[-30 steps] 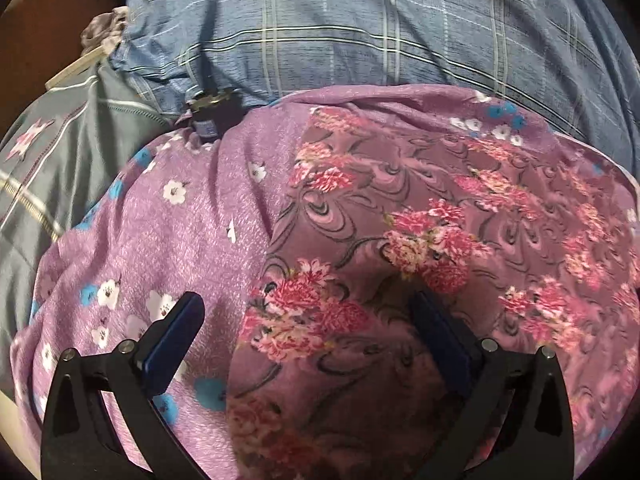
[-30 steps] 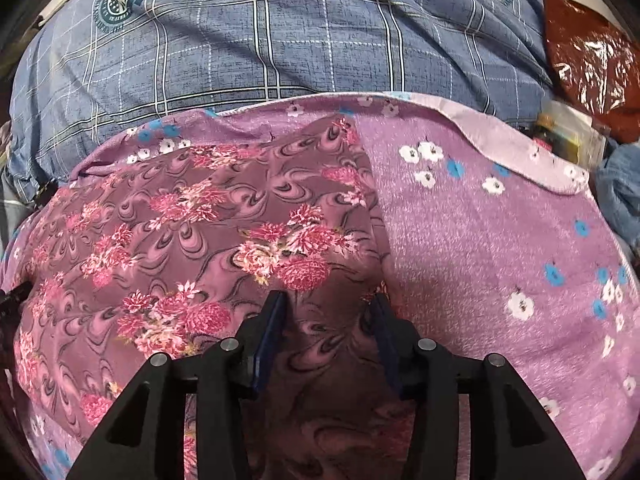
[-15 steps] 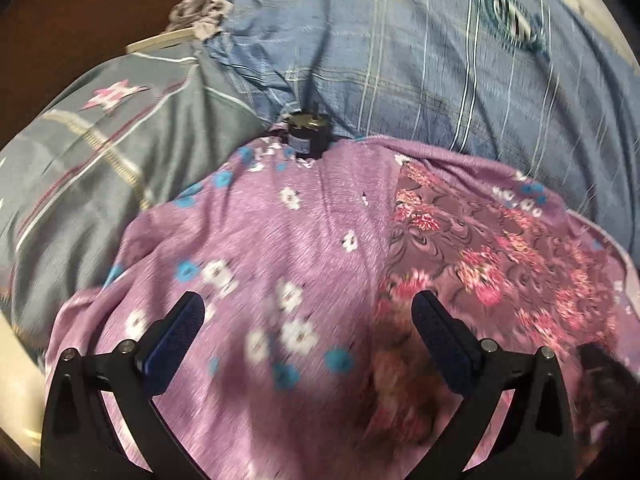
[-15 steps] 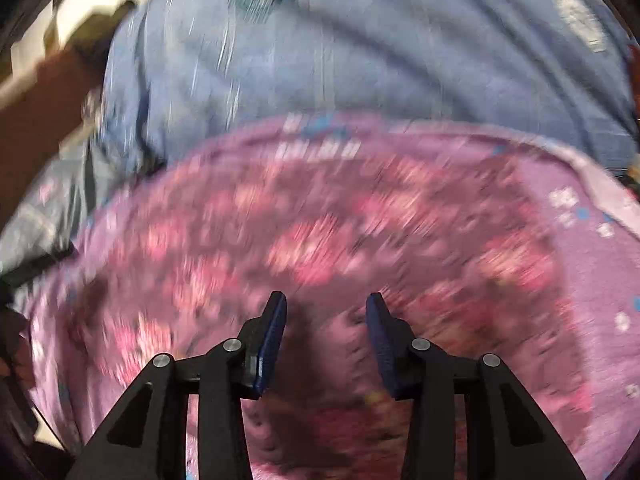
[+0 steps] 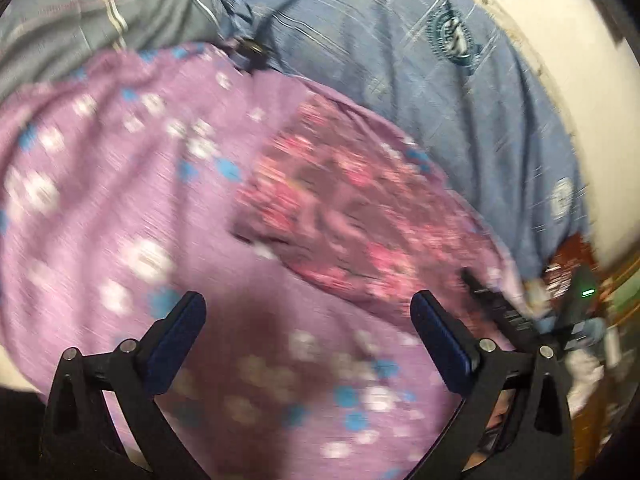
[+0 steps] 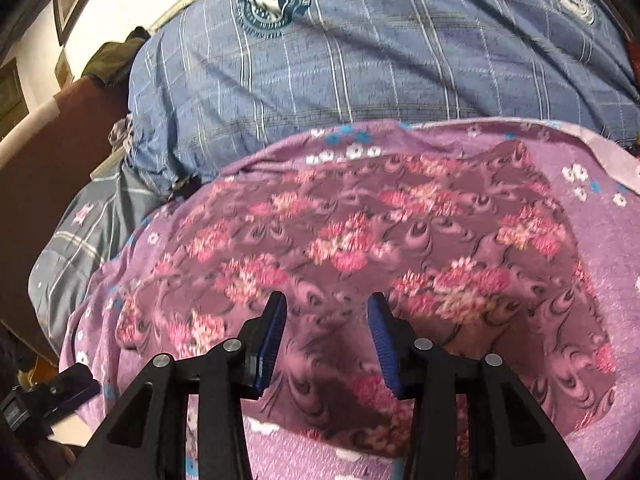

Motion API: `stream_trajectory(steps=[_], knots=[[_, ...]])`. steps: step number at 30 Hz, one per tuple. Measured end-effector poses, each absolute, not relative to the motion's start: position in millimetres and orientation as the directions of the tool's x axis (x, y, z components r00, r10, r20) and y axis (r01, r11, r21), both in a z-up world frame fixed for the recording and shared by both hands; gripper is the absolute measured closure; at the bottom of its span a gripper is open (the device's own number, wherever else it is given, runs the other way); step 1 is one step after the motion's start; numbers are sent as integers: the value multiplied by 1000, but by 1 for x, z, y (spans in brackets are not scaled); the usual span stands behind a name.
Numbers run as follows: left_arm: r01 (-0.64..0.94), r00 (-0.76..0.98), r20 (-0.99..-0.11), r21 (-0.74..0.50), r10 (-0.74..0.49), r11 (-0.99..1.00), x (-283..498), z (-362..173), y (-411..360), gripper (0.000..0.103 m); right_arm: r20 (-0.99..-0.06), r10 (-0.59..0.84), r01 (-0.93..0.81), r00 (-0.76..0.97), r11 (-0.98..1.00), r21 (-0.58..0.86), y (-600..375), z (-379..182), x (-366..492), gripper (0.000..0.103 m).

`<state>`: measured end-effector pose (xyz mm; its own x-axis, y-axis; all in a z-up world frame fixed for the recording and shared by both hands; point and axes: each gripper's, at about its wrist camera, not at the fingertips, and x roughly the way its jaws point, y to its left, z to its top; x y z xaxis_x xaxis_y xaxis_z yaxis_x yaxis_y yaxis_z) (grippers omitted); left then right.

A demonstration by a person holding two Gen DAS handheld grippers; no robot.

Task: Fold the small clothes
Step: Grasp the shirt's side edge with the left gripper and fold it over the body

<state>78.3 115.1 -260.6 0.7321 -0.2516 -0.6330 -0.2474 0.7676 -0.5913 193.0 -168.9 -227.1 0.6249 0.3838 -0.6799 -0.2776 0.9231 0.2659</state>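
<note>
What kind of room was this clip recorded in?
Most likely a bedroom, with the work done on a bed: the floral garment lies on a purple flowered sheet, a blue checked pillow sits behind it, and picture frames hang on the wall.

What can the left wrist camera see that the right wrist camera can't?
Only the left wrist view shows the wide-open left gripper over the purple sheet, and a green light at the right edge. Only the right wrist view shows the right gripper and brown furniture. Both show the dark floral cloth and the blue plaid bedding.
</note>
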Motion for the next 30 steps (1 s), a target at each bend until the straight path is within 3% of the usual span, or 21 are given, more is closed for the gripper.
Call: stream_trajectory(steps=[6, 15, 20, 24, 27, 30], knots=[[-267, 750, -601, -657, -276, 705, 110, -274, 101, 1, -733, 383, -253, 562, 923, 289, -175, -247, 199, 65], [-323, 779, -560, -745, -283, 583, 151, -286, 120, 6, -735, 409, -236, 540, 912, 335, -181, -250, 206, 66], [-306, 794, -541, -749, -277, 587, 164, -275, 125, 28, -729, 434, -214, 529, 900, 380, -186, -251, 210, 67], [-262, 794, -547, -701, -264, 663, 167, -264, 116, 65, -735, 432, -199, 523, 900, 388, -191, -253, 212, 83], [-265, 779, -585, -634, -227, 727, 174, -261, 109, 67, -743, 434, -175, 510, 898, 405, -198, -257, 214, 93], [-318, 728, -651, -598, -214, 736, 184, -270, 108, 63, -738, 461, -161, 493, 882, 443, -205, -260, 216, 94]])
